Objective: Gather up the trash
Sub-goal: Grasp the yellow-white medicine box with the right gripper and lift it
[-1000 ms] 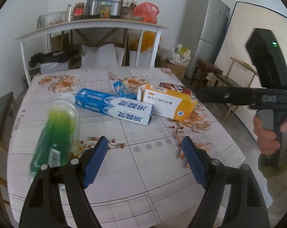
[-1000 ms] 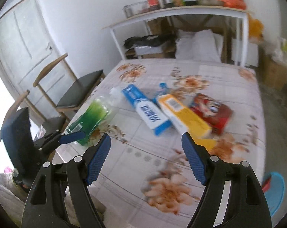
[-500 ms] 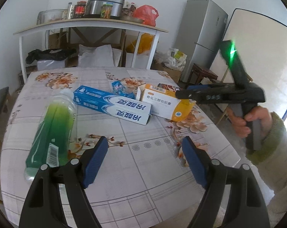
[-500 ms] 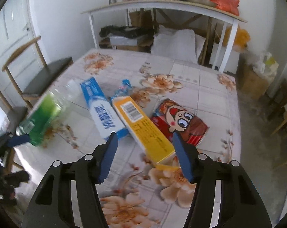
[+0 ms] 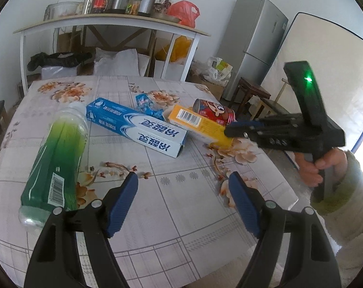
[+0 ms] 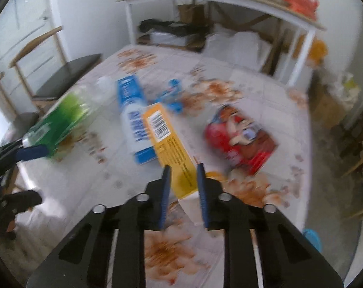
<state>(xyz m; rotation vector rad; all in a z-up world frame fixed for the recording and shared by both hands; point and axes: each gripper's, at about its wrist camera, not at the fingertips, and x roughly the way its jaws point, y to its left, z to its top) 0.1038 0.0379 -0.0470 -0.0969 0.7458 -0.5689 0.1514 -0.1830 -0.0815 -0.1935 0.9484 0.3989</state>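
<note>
A yellow carton [image 6: 168, 141] with a barcode is lying on a table [image 5: 186, 220] covered in a flowered cloth. The right gripper [image 6: 182, 170] is closing its blue jaws around the carton's near end; the picture is blurred, so whether the pads are pressing yet cannot be told. A blue toothpaste box [image 5: 136, 127] is lying just beside the carton, a red snack packet [image 5: 215, 112] on its other side, and a small blue wrapper [image 5: 145, 103] behind them. A green plastic bottle [image 5: 56, 158] is lying on its side, further left. The left gripper [image 5: 184, 187] is hovering above bare cloth, jaws spread wide, grasping nothing. A hand [image 5: 318, 165] in a pale sleeve is holding the right tool.
</note>
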